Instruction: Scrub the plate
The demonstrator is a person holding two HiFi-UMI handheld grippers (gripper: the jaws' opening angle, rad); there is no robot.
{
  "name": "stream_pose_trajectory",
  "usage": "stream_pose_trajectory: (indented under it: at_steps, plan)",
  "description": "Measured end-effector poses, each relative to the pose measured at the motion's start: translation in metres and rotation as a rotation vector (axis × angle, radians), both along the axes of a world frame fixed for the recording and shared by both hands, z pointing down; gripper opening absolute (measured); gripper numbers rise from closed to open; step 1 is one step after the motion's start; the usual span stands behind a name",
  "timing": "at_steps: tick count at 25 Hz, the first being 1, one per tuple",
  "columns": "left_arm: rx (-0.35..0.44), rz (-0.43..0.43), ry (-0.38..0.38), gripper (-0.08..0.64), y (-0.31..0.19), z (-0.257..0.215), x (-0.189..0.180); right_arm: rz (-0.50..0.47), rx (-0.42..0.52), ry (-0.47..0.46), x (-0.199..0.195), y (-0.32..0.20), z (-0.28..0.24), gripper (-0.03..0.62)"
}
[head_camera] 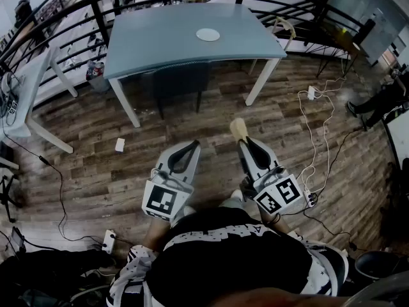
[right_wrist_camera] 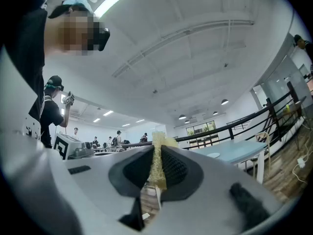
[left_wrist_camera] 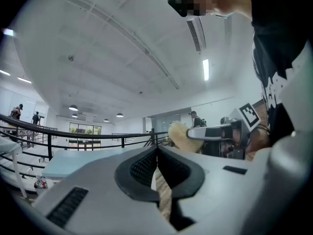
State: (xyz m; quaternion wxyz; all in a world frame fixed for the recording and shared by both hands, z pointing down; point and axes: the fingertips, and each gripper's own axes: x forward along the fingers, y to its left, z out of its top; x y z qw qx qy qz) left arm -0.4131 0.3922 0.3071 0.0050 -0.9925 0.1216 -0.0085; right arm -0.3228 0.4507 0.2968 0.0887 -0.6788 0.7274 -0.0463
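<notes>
White plate (head_camera: 208,34) lies on blue-grey table (head_camera: 160,50), well apart from both tools. Right gripper (right_wrist_camera: 157,152) is clamped on yellow sponge (right_wrist_camera: 157,168). Left gripper (left_wrist_camera: 157,151) jaws are together, nothing between. Wood floor (head_camera: 192,114) below.

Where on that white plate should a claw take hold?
Probably at its rim, on the edge nearest the person. The plate lies flat on the table, low and round, so only the rim offers a pinch. The left claw is shut and empty; the right claw holds the sponge.
</notes>
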Motion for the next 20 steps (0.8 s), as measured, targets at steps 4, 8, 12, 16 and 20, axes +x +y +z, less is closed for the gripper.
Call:
stream_pose_trajectory:
  at_steps: [4,8,12,16,20]
  plan:
    - [0.007,-0.005,0.001,0.012,-0.002,0.001,-0.005,-0.005,-0.002,0.005,-0.005,-0.002,0.002,0.051]
    - [0.002,-0.004,-0.001,0.012,-0.003,0.000,-0.011,-0.015,0.001,-0.023,-0.011,-0.003,0.002,0.051]
    - [-0.019,0.015,0.006,0.014,-0.004,0.003,-0.006,-0.016,-0.018,-0.019,-0.011,-0.001,0.003,0.051]
    - [-0.046,0.047,0.013,0.012,-0.004,0.008,0.006,0.017,-0.058,-0.020,-0.003,0.010,0.010,0.051]
    - [-0.038,0.049,0.023,0.014,-0.005,0.005,0.013,0.037,-0.074,-0.022,0.011,0.012,0.016,0.052]
